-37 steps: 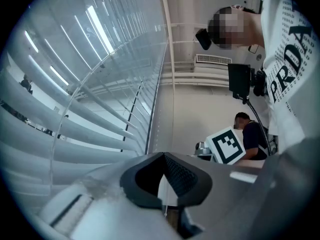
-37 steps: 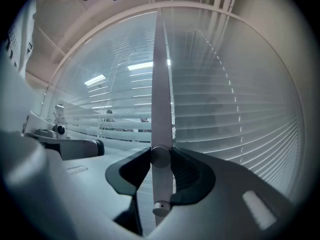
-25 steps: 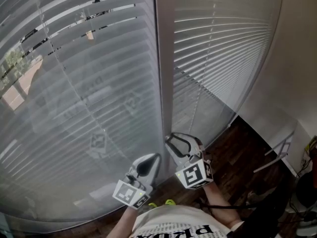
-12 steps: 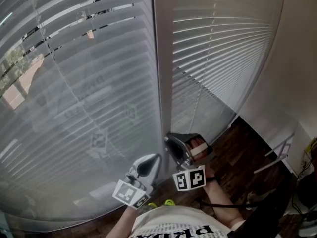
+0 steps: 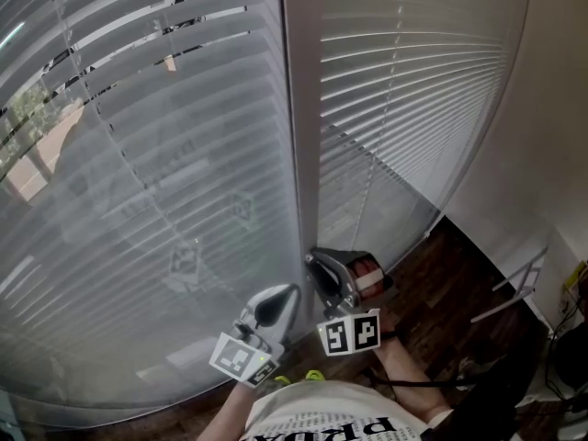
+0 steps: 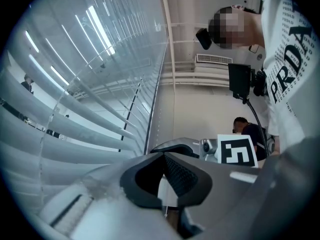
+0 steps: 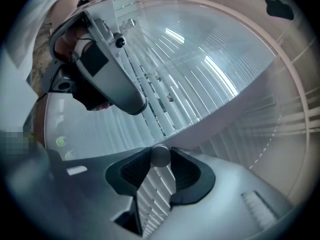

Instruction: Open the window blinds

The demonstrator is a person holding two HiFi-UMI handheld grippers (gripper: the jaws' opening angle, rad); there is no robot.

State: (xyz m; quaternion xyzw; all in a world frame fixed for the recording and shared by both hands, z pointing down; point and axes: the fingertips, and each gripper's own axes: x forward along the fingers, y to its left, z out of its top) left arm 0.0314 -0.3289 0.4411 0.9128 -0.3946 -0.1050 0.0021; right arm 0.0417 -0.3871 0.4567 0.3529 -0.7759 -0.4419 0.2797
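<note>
Right gripper [image 5: 318, 265] has rolled over, jaws clamped on wand tip [image 7: 160, 155]; twist prob. started. Slats [image 5: 184, 136] ahead mostly shut. Left gripper [image 6: 164, 156] beside it, jaws together, idle.

left of the window post [image 5: 301, 108] the blinds [image 5: 165, 173] ran off the top and left edges, and the outdoors behind their slats was too blurred to make out. at the post's foot the right gripper [image 5: 312, 260] pinched a grey knob [image 7: 160, 155]; the rest of it lay hidden behind the jaws. below the post, the person's right forearm [image 5: 404, 375] was cut by the bottom edge.
</note>
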